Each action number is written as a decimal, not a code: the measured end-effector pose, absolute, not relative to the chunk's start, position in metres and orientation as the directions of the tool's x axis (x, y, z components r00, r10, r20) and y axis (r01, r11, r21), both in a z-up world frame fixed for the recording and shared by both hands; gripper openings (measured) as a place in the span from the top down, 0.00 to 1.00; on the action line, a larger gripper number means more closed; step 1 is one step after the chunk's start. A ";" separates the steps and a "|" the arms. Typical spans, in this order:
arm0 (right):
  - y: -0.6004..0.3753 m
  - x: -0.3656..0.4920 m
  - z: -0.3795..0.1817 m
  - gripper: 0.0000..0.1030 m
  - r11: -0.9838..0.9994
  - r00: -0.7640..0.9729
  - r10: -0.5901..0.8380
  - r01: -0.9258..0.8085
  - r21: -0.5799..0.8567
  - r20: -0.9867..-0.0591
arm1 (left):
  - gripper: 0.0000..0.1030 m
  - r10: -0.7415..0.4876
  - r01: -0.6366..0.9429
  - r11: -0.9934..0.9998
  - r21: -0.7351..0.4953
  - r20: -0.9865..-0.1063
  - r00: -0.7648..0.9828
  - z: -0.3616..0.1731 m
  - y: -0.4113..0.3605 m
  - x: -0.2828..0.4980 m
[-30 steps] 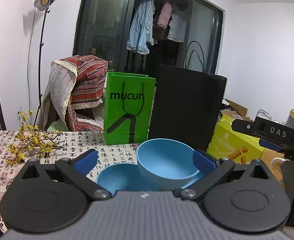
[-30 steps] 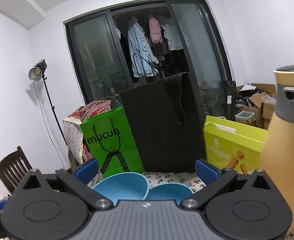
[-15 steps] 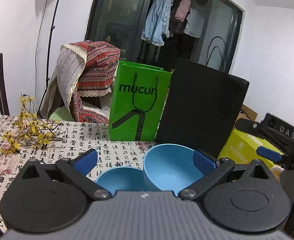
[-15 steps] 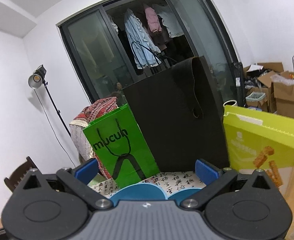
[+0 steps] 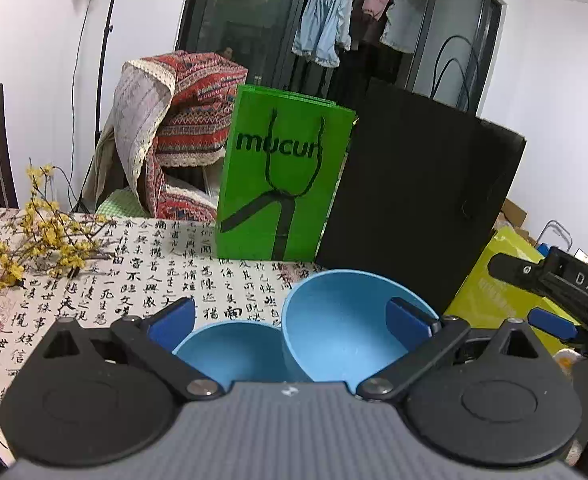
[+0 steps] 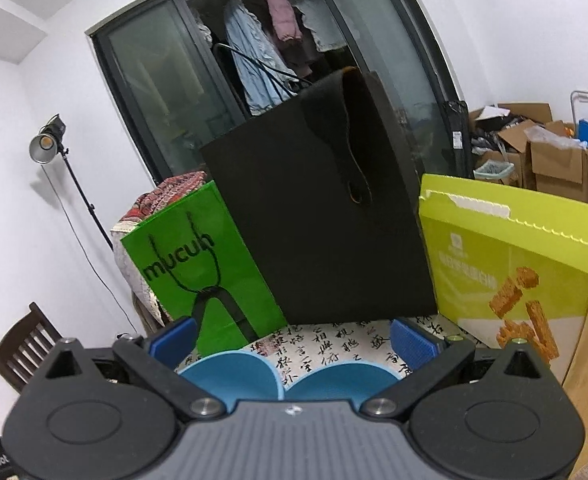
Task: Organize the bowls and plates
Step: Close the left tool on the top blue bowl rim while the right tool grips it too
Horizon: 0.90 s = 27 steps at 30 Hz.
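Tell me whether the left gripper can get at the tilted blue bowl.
Probably yes: the left gripper is open, the tilted blue bowl sits right between its fingers, and nothing blocks the way; the second blue bowl crowds its left side.

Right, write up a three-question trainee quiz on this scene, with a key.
1. True or false: the green bag stands right of the black bag.
2. How many blue bowls are in view? A one, B two, C three.
3. In the left wrist view, which is tipped toward the camera: the left bowl or the right bowl?
Key: 1 false; 2 B; 3 right bowl.
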State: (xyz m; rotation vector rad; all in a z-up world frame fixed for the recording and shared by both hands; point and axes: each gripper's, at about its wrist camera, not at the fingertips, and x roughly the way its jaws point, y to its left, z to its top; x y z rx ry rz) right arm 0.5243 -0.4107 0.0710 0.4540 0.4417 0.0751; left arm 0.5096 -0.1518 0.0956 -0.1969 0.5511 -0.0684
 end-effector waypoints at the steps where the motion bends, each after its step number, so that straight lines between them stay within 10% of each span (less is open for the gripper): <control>1: -0.412 0.525 0.070 0.00 0.896 0.906 0.159 0.036 0.443 -0.393 | 0.00 -0.114 0.008 0.979 -0.203 -0.519 0.847 0.094 -0.153 0.511; 27: -0.409 0.538 0.058 0.00 0.901 0.888 0.160 0.047 0.430 -0.431 | 0.00 -0.065 -0.041 0.983 -0.179 -0.549 0.833 0.084 -0.165 0.525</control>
